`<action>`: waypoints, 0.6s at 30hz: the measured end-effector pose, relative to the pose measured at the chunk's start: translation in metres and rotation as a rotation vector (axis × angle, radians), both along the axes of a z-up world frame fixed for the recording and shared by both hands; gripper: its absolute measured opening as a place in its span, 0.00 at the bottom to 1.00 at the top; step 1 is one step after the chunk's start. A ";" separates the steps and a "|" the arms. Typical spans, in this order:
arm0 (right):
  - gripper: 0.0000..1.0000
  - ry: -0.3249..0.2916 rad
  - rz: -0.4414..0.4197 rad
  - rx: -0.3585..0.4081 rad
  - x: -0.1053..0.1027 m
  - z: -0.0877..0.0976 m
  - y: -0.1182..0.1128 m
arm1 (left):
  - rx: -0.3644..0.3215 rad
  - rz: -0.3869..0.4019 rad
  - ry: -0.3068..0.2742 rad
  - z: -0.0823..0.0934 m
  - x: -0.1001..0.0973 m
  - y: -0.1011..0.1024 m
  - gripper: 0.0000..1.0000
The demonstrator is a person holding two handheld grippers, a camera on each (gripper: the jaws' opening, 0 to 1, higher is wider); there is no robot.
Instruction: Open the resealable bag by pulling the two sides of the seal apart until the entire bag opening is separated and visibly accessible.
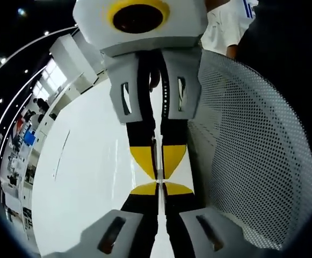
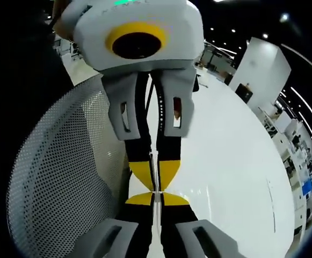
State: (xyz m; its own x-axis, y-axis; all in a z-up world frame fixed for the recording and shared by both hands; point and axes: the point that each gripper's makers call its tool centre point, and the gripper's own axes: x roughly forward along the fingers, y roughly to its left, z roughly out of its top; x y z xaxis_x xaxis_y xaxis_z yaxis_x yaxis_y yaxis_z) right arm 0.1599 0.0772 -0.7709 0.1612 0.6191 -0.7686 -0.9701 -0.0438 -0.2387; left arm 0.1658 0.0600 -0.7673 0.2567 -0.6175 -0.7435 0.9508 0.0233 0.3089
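1. Resealable bag (image 1: 158,156) (image 2: 153,161) of clear film appears as a thin pale strip seen edge-on. Its long axis runs straight along the line from one gripper to the other, above the glossy white table (image 1: 91,177). I cannot tell which end carries the seal.
2. In the left gripper view, shelves of small coloured goods (image 1: 27,140) line the far left, beyond the table.
3. At the middle, the left gripper (image 1: 159,188) rises from below. Its yellow-tipped black jaws are pressed narrow, with the strip pinched between them.
4. The right gripper (image 1: 158,173) comes down from above and meets it tip to tip, its jaws equally narrow on the same strip.
5. To the right stands a curved pale-grey perforated mesh chair back (image 1: 252,161), close beside both grippers. Above it is a person's white shirt (image 1: 228,24).
6. In the right gripper view the chair back lies to the left, the grippers at the middle, and the table to the right, with a white pillar (image 2: 258,64) beyond.
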 end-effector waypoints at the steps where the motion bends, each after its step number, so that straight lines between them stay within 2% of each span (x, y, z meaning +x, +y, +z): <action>1: 0.00 -0.007 0.007 -0.003 0.000 0.000 0.000 | 0.019 0.003 -0.003 -0.001 0.001 0.001 0.00; 6: 0.00 0.001 -0.001 -0.004 0.001 -0.002 -0.001 | 0.035 -0.011 -0.024 -0.003 0.000 0.002 0.00; 7: 0.00 0.011 0.002 -0.007 -0.001 -0.003 -0.001 | 0.038 -0.020 -0.008 -0.004 -0.002 0.002 0.00; 8: 0.00 0.028 0.011 -0.013 -0.006 -0.005 -0.002 | 0.056 -0.061 0.039 -0.008 -0.011 0.003 0.00; 10: 0.00 -0.022 0.009 -0.016 -0.004 -0.006 -0.003 | 0.047 -0.042 0.016 -0.005 -0.005 0.003 0.00; 12: 0.00 0.000 -0.010 0.000 -0.004 -0.005 -0.005 | 0.036 -0.046 0.011 -0.003 -0.006 0.002 0.00; 13: 0.00 0.032 -0.017 0.014 -0.006 -0.004 -0.005 | 0.036 -0.050 0.027 -0.003 -0.008 0.002 0.00; 14: 0.00 0.034 -0.017 0.007 -0.007 -0.005 -0.005 | 0.058 -0.062 0.043 -0.004 -0.010 0.004 0.00; 16: 0.00 -0.002 -0.006 -0.012 -0.005 -0.006 -0.008 | 0.070 -0.097 -0.011 -0.003 -0.007 0.002 0.00; 18: 0.00 0.003 -0.007 -0.016 -0.004 -0.006 -0.009 | 0.067 -0.087 -0.007 -0.005 -0.008 0.002 0.00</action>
State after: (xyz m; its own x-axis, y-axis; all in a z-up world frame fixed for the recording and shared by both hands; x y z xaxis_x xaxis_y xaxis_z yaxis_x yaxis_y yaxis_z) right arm 0.1554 0.0682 -0.7768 0.1631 0.6058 -0.7787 -0.9712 -0.0405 -0.2350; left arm 0.1579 0.0622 -0.7721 0.2098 -0.5868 -0.7821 0.9461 -0.0800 0.3139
